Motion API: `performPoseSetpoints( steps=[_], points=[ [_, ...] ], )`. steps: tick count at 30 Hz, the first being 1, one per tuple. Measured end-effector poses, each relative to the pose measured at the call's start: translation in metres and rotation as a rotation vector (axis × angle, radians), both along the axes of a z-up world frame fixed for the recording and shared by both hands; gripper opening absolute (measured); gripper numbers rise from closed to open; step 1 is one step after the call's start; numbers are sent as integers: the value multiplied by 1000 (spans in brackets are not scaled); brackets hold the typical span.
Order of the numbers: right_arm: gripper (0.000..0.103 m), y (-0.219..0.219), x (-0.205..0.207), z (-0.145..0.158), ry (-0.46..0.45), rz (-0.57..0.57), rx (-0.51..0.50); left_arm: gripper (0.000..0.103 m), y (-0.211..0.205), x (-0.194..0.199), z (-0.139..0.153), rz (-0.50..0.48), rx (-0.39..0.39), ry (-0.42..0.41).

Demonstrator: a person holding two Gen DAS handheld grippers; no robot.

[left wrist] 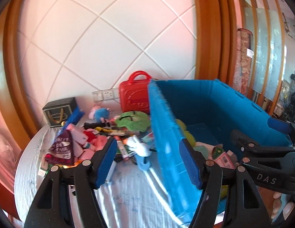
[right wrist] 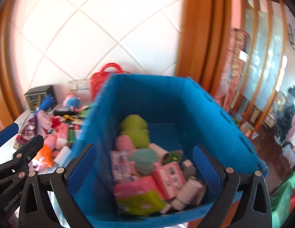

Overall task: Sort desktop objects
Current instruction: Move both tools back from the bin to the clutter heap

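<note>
A blue bin [left wrist: 166, 133] stands on the table [left wrist: 128, 193]. In the right wrist view the bin [right wrist: 166, 102] holds a green plush [right wrist: 135, 131], pink packets [right wrist: 170, 178] and other small items. A pile of toys and packets [left wrist: 86, 142] lies left of the bin. My left gripper [left wrist: 150, 162] is open and empty, straddling the bin's left wall. My right gripper [right wrist: 145, 171] is open and empty above the bin's near end; it also shows in the left wrist view [left wrist: 261, 148].
A red toy case [left wrist: 135, 96] and a dark box [left wrist: 59, 112] stand at the back by the tiled wall. A white plush [left wrist: 137, 144] and a maroon bag [left wrist: 61, 148] lie in the pile. A wooden door frame is to the right.
</note>
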State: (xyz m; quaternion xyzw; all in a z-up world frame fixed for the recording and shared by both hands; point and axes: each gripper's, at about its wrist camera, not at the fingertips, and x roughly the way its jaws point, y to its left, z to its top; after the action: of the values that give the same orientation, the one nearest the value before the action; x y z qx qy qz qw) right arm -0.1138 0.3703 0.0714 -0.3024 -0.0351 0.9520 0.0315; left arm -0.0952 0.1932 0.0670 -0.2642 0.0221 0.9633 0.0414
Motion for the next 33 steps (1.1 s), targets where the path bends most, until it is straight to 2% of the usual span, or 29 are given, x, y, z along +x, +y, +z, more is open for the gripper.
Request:
performPoseSetpoints(
  steps=[12,19,30,33],
  points=[
    [103,-152,-9,-16,-40,176,20,67,-143,12,-22,155,11,-50],
    [103,-227,-16,-48,-105,230,13,67,-210,8,-52,182,13,-115],
    [103,-291,-35,-105,-220,248,7,67,-267,-6,-107,192,11,-226],
    [103,-297,-42,-118,-250,257,21,67,-280,-13,-121,213,41,-250]
  ],
)
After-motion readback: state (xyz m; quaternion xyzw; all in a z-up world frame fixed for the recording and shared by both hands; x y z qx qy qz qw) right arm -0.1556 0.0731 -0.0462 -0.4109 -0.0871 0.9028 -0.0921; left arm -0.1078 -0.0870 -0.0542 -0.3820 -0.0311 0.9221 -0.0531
